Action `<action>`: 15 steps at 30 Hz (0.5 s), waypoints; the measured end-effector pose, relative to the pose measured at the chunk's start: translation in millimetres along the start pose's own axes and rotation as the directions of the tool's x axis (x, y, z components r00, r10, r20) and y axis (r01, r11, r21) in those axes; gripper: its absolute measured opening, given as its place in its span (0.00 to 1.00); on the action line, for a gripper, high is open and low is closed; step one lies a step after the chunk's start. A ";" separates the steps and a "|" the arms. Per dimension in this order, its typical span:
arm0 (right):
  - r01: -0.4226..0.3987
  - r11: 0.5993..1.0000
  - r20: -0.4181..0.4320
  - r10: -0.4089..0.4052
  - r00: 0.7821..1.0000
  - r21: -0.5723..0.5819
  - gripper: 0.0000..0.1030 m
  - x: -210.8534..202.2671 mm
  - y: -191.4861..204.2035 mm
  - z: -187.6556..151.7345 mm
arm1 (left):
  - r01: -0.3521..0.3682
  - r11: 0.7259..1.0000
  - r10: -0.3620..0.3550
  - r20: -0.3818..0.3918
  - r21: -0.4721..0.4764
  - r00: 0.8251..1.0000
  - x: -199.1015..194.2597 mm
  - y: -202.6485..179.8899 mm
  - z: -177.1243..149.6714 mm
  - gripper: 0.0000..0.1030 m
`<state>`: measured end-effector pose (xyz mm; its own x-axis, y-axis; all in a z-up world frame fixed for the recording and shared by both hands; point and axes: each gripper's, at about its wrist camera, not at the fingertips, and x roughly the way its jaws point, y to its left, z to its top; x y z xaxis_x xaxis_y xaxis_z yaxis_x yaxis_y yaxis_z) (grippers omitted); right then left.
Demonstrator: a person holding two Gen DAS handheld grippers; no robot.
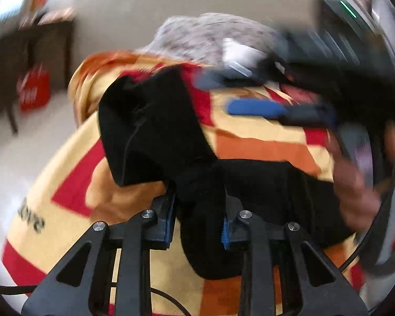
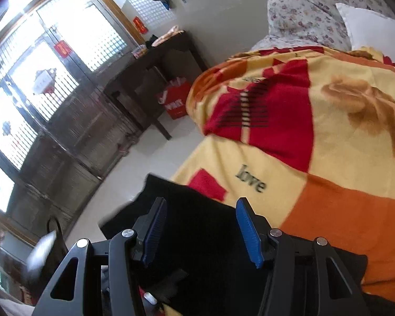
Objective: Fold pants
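Observation:
Black pants [image 1: 155, 123] lie bunched on a yellow, red and orange blanket [image 1: 65, 200] on a bed. My left gripper [image 1: 198, 208] is shut on a fold of the pants, with black cloth pinched between its blue pads. My right gripper [image 1: 252, 108] shows blurred at the right of the left wrist view, above the blanket, with the person's hand [image 1: 355, 184] behind it. In the right wrist view my right gripper [image 2: 201, 205] is open and empty above an edge of the black pants [image 2: 197, 237] near the bed's side.
Floral pillows [image 2: 302, 18] and a white pillow [image 2: 371, 26] lie at the bed's head. A dark wooden table [image 2: 150, 65] with a red bag [image 2: 176, 100] under it stands beside the bed. Windowed doors [image 2: 26, 92] line the wall across a tiled floor [image 2: 134, 163].

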<state>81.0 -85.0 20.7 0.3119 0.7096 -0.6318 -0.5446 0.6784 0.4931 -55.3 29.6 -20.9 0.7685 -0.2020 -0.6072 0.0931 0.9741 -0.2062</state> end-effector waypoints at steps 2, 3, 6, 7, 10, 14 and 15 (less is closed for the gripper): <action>-0.034 0.999 -0.003 0.034 0.999 0.017 0.56 -5.3 5.0 5.2 | -0.013 0.998 0.012 0.010 0.060 1.000 2.4 -12.1 -2.6 0.25; -0.053 0.998 -0.003 0.053 0.999 0.030 0.58 -8.5 7.4 7.9 | -0.017 0.997 0.016 0.012 0.076 1.000 3.6 -16.0 -3.4 0.25; -0.074 0.996 -0.001 0.074 0.997 0.043 0.63 -17.3 14.7 10.4 | -0.026 0.994 0.025 0.017 0.107 1.000 7.5 -23.0 -4.6 0.25; -0.071 0.997 -0.008 0.071 0.997 0.031 0.63 -18.7 18.1 10.1 | -0.025 0.993 0.024 0.012 0.112 1.000 9.4 -24.0 -4.8 0.25; -0.029 0.999 -0.036 0.029 0.999 -0.013 0.66 -18.2 26.1 8.5 | -0.035 0.989 0.033 0.014 0.144 0.999 9.2 -27.1 -8.9 0.25; 0.077 0.997 -0.136 -0.076 0.988 -0.002 0.57 7.4 15.1 -3.6 | -0.027 0.985 0.024 0.020 0.171 1.000 -4.1 -30.3 -17.5 0.25; 0.063 0.998 -0.141 -0.061 0.988 0.004 0.34 12.1 10.4 -9.6 | -0.018 0.983 0.016 0.011 0.182 1.000 -8.2 -30.8 -19.7 0.25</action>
<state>71.6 -71.2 12.5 0.2317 0.6326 -0.7390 -0.5208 0.7223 0.4551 -76.9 -0.7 -24.7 0.7766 -0.1854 -0.6020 0.1933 0.9797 -0.0524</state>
